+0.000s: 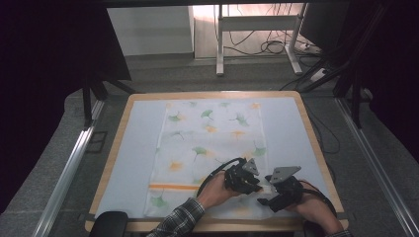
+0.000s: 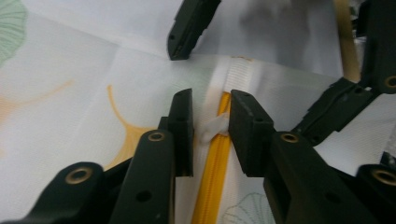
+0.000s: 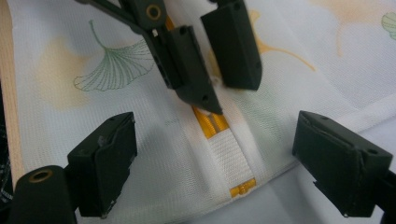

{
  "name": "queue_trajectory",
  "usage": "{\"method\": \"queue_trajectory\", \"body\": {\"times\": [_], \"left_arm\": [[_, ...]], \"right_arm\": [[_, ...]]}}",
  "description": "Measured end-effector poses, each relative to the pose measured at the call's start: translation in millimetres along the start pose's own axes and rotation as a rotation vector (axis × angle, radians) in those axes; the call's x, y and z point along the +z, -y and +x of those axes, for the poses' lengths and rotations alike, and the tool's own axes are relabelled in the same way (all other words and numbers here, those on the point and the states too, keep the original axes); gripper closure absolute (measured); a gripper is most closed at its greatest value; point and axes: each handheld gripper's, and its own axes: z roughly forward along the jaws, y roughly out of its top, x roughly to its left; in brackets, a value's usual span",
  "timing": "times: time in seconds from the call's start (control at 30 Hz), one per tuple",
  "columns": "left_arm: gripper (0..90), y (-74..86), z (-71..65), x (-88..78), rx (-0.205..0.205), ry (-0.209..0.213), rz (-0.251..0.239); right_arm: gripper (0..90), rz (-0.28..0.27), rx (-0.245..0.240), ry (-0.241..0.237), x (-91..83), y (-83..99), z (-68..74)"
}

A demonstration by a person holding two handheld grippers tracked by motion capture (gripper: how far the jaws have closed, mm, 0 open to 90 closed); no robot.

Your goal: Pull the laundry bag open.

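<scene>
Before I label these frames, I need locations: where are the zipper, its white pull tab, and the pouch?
zipper [image 2: 212,175], left gripper view, on its orange teeth
pull tab [image 2: 212,127], left gripper view, on the white tab's middle
pouch [image 1: 212,133], high view, on its printed fabric

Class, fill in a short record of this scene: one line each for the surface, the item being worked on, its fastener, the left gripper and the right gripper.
surface: pale mat on a wooden table
item: white mesh bag with a leaf print, lying flat
fastener: orange zipper with a white pull tab
left gripper: jaws narrowly apart around the pull tab, not visibly pressing it
right gripper: jaws wide open, straddling the zipper's end, holding nothing
</scene>
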Motion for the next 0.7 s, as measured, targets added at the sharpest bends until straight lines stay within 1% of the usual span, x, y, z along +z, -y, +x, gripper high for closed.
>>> {"method": "queue_trajectory", "body": {"times": [0.1, 0.17, 0.2, 0.23, 0.27, 0.3, 0.43, 0.7], "left_arm": [[74.9, 0.7, -0.2, -1.3, 0.014, 0.004, 0.016], [76.2, 1.1, -0.1, -2.7, 0.016, 0.010, 0.020], [77.1, 1.4, 0.2, -4.2, 0.014, 0.019, 0.018], [79.9, 1.7, 0.3, -5.8, 0.009, 0.026, 0.008], [83.5, 1.7, 0.6, -7.0, 0.007, 0.030, 0.011], [84.5, 2.0, 0.6, -7.5, 0.010, 0.030, 0.017], [85.7, 4.4, 0.9, -6.2, 0.010, 0.047, 0.025], [84.0, 5.7, 1.9, -3.7, 0.004, 0.049, 0.023]], "right_arm": [[13.8, 0.000, 0.001, 0.000, 0.0, 0.0, 0.0], [13.8, 0.000, 0.002, -0.002, 0.0, 0.0, 0.1], [13.8, 0.001, 0.002, -0.002, 0.0, 0.0, 0.0], [13.9, 0.000, 0.002, -0.003, 0.1, 0.0, 0.0], [13.9, 0.000, 0.002, -0.001, 0.1, 0.0, 0.0], [13.9, -0.001, 0.002, 0.000, 0.1, 0.0, 0.0], [13.9, 0.000, 0.004, 0.000, 0.1, 0.1, 0.1], [13.9, 0.000, 0.005, 0.000, 0.2, 0.1, 0.1]]}}
